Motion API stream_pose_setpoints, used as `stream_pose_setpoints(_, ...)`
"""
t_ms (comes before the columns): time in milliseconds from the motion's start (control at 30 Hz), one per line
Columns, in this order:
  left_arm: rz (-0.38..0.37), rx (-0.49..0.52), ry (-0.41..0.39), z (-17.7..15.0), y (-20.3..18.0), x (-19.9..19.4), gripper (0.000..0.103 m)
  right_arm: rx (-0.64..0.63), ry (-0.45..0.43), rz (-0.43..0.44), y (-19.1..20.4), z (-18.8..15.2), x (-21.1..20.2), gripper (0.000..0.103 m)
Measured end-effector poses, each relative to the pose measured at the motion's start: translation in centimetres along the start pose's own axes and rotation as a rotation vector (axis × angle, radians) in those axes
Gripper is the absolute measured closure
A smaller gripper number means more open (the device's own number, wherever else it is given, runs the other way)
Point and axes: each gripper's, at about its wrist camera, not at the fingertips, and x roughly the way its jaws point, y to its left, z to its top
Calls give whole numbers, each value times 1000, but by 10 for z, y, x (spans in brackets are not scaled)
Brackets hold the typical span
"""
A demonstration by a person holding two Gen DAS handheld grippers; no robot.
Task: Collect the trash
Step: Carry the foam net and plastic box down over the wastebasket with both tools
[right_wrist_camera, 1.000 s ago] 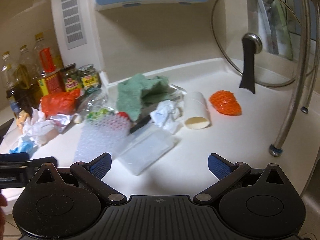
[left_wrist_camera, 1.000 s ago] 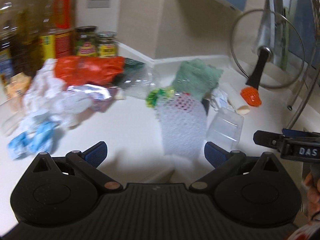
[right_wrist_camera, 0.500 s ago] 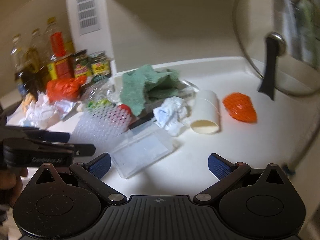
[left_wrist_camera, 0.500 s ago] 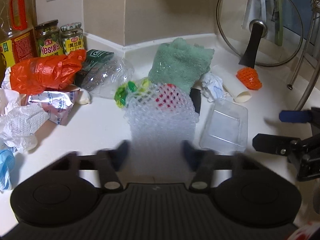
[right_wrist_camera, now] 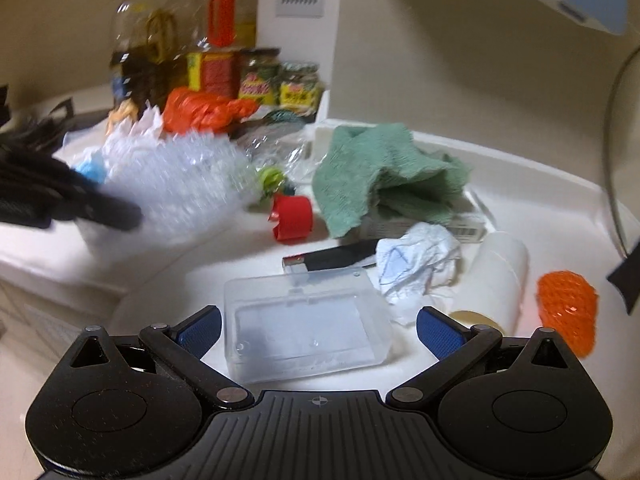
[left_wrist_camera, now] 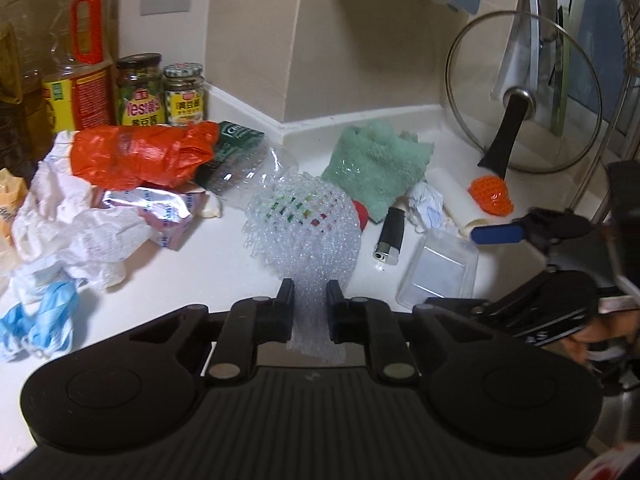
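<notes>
Countertop (left_wrist_camera: 224, 264); bubble wrap (left_wrist_camera: 308, 236) between jaws

the bubble wrap (left_wrist_camera: 304, 236) lay mid-counter (left_wrist_camera: 200, 272), its near end between the left gripper (left_wrist_camera: 311, 300)'s fingers. a plastic box (right_wrist_camera: 304, 320) sat to its right, between the right gripper (right_wrist_camera: 318, 326)'s fingers, with a lighter (left_wrist_camera: 391, 236) between wrap and box. a towel (left_wrist_camera: 378, 160) lay behind them, jars (left_wrist_camera: 160, 92) in the far-left corner, a pot lid (left_wrist_camera: 520, 92) leaning far right.
</notes>
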Motion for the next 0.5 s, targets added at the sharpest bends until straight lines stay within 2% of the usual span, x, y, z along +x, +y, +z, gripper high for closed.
stream_pose_setpoints(200, 2, -16, -7, -3, -3, -13, 89, 22, 24, 43, -8, 0, 13, 1)
stream_pose_setpoints(233, 5, -15, -6, -4, -4, -14, 89, 30, 21, 54, -9, -1, 13, 2)
stream_pose_setpoints(300, 8, -18, 0, -6, -4, -16, 89, 36, 15, 70, -10, -1, 12, 15)
stream_pose_setpoints(500, 19, -16, 1, -14, -5, -26, 89, 39, 4, 54, -1, -2, 3, 16)
